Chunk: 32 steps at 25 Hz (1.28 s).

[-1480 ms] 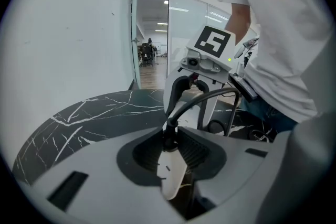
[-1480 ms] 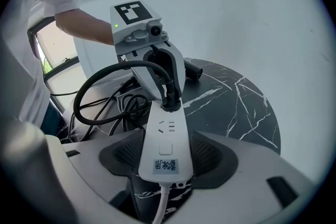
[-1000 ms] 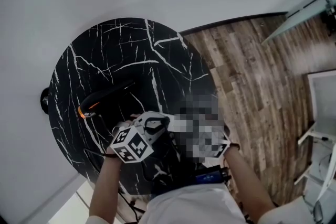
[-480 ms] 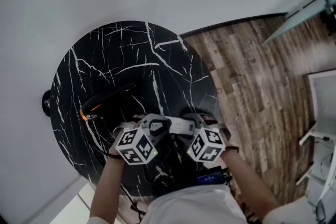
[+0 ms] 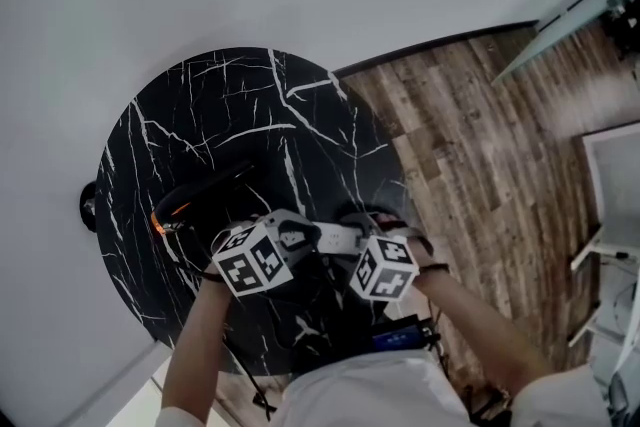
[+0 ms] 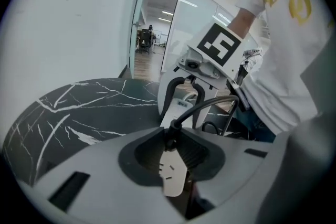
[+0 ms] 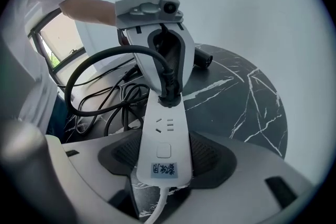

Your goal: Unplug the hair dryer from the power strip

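Risks, largest thing first.

Hair dryer [image 5: 200,190], lying near the left edge of the counter [image 5: 200,105]: likely to be dragged or tipped off that edge by a hard yank, once out of cable slack.

Power strip [image 7: 164,139], near the counter's front edge, clamped across its switch end by the right gripper [image 7: 164,157]: liable to twist or slide out of the pads under a pull at an angle instead of straight out of the socket.

Plug [image 7: 169,93], seated in the socket at the strip's far end and pinched by the left gripper [image 6: 173,157], jaws just now closing tighter around it: prone to slipping free of a short, rounded body, or to a bent pin from rocking sideways. Also a chance of clamping the cable [image 7: 100,60] instead and straining its neck.

Materials and shapes, same order.

Counter: round, flat, glossy black stone look, crossed by thin white veins.

Hair dryer: black, barrel-shaped, with a small orange accent; finer detail too small to tell.

Power strip: long, slim bar of hard white plastic, rounded corners, square button, small printed label, white lead trailing from the gripped end.

Cable: black, round, rubbery-looking, in loose loops.

Plug: small, black, moulded, stubby.

Gripper pads: dark, finely ribbed, set in pale grey shells.
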Each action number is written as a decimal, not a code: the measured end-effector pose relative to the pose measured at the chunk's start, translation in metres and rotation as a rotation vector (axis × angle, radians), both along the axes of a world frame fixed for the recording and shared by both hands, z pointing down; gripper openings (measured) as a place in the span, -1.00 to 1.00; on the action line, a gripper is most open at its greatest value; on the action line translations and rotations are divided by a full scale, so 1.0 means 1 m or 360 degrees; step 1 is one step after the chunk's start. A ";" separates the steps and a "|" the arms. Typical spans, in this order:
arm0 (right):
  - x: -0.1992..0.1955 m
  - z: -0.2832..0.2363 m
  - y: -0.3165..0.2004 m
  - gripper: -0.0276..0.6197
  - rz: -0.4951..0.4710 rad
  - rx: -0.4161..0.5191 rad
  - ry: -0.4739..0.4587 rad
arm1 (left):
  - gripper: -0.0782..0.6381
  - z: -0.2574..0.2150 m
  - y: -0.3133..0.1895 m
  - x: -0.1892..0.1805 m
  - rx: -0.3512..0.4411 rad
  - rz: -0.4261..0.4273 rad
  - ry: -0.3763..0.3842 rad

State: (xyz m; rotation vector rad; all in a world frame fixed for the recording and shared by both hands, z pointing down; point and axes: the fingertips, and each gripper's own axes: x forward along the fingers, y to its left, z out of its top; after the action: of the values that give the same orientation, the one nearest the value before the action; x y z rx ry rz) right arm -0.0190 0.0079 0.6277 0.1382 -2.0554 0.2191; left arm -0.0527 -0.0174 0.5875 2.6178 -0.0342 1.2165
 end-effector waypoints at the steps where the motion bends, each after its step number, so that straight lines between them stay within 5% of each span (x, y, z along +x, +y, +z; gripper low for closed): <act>1: 0.001 0.001 0.000 -0.09 -0.0010 -0.0022 0.0029 | -0.59 0.000 0.000 0.001 0.0059 0.0019 -0.0017; 7: 0.002 0.004 0.003 -0.09 -0.0008 -0.0058 0.0040 | -0.62 0.004 0.004 0.003 0.0316 -0.0002 -0.0105; 14: 0.002 0.007 0.001 -0.09 -0.0010 -0.0029 0.0082 | -0.62 0.007 0.004 0.003 0.0117 0.0047 -0.0159; 26: -0.002 0.008 0.003 -0.09 -0.0010 -0.0013 0.0086 | -0.62 0.007 0.005 -0.001 0.0283 -0.0091 -0.0172; 32: 0.001 0.007 0.001 -0.09 0.0000 -0.0001 0.0091 | -0.62 0.009 0.003 0.003 0.0022 0.0068 -0.0250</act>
State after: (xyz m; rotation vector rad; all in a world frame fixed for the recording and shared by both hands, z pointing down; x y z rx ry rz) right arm -0.0181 0.0087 0.6345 0.1426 -1.9988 0.2136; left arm -0.0501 -0.0140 0.5961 2.5413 -0.0155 1.4388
